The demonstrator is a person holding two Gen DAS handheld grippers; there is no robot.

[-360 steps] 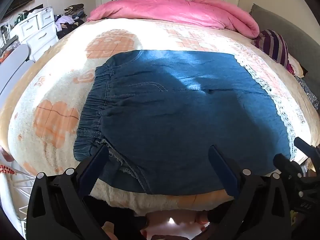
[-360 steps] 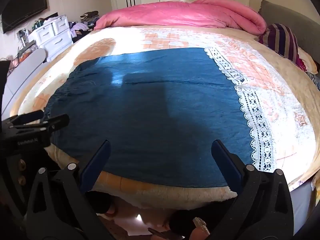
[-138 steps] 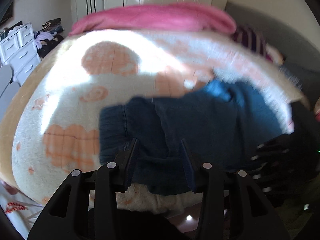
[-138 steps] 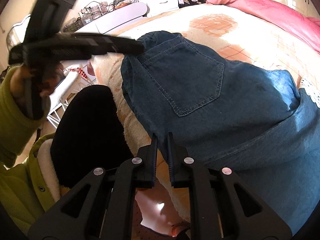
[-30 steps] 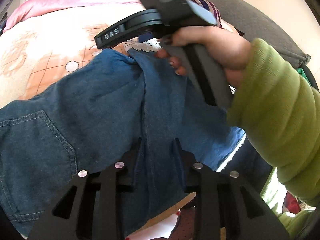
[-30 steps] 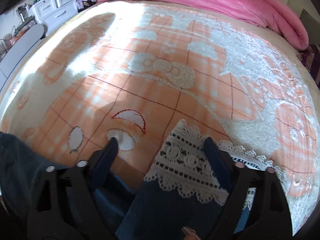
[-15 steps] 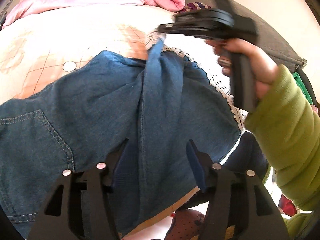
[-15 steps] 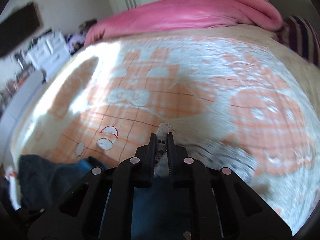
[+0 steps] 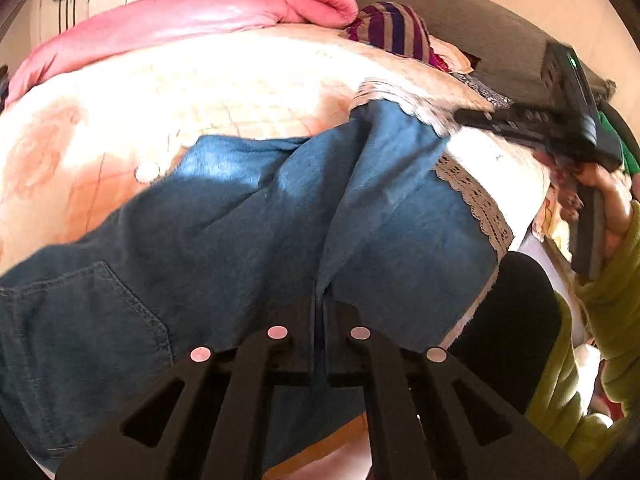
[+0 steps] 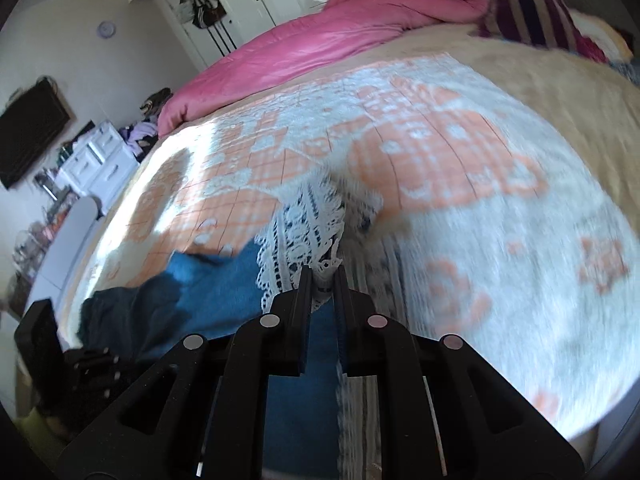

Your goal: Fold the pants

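- The pants (image 9: 248,232) are spread over the patterned blanket (image 10: 460,152) near the bed's edge — blue denim, lace-trimmed.
- A denim fold is pinched between the closed fingers of the left gripper (image 9: 319,312).
- The lace hem (image 10: 308,220) is clamped in the right gripper (image 10: 322,280) — lifted off the blanket.

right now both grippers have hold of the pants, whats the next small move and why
Probably carry the right gripper, shut on the lace hem, over toward the pocket end. The left gripper is shut on a denim fold of the pants, so it can anchor the crease while the raised, bunched leg folds across the bed.
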